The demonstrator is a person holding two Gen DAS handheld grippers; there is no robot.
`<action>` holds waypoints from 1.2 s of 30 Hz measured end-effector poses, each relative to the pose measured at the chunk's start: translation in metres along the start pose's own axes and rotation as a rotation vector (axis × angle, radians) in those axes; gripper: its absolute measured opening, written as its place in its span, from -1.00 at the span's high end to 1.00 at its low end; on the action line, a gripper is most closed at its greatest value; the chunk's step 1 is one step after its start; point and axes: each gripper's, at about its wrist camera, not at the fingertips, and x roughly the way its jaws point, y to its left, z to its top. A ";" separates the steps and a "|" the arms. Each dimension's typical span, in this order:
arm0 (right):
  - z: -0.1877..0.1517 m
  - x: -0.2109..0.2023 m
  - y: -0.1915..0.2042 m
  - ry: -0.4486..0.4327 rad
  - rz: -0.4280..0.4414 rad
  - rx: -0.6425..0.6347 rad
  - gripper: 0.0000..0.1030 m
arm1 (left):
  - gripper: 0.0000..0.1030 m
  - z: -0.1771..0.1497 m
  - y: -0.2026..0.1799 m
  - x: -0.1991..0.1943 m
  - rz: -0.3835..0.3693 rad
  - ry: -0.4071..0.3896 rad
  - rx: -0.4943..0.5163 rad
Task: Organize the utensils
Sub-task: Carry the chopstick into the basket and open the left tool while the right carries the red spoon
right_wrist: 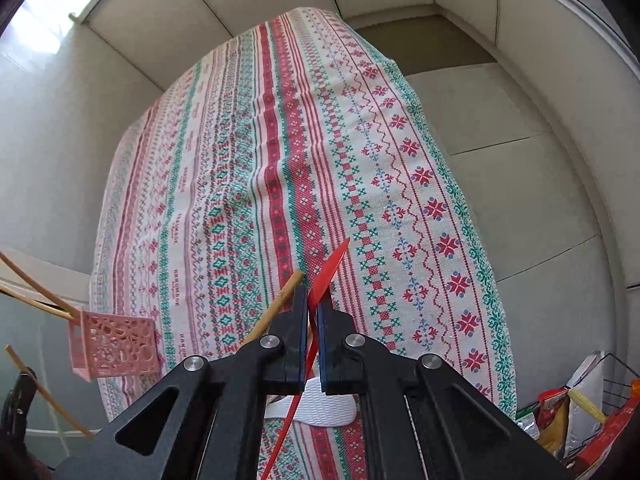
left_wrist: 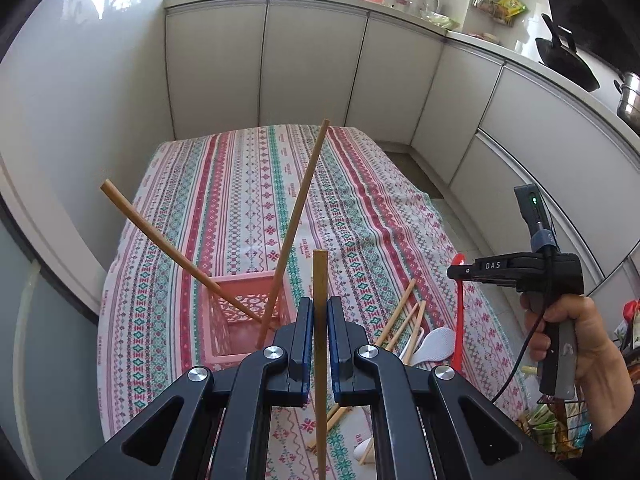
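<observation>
My left gripper is shut on a wooden chopstick that stands upright between its pads, just in front of the pink basket. Two more chopsticks lean out of that basket. My right gripper, also seen from the side as the right gripper, is shut on a red plastic spoon lifted off the cloth. The red spoon's long handle hangs down. Beneath it lie a white rice paddle and several loose chopsticks. The basket is far left.
The table wears a striped patterned cloth whose right edge drops to the floor. White cabinets ring the far side. A wire rack with packets stands at the lower right. A person's hand holds the right gripper.
</observation>
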 end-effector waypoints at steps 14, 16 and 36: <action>-0.020 -0.058 0.054 -0.121 0.129 -0.094 0.92 | 0.87 0.016 0.020 -0.033 -0.030 -0.149 -0.070; -0.023 -0.062 0.061 -0.132 0.128 -0.112 0.92 | 0.87 0.021 0.026 -0.041 -0.028 -0.193 -0.092; -0.034 -0.077 0.085 -0.186 0.125 -0.187 0.92 | 0.87 0.042 0.061 -0.030 0.206 -0.561 -0.228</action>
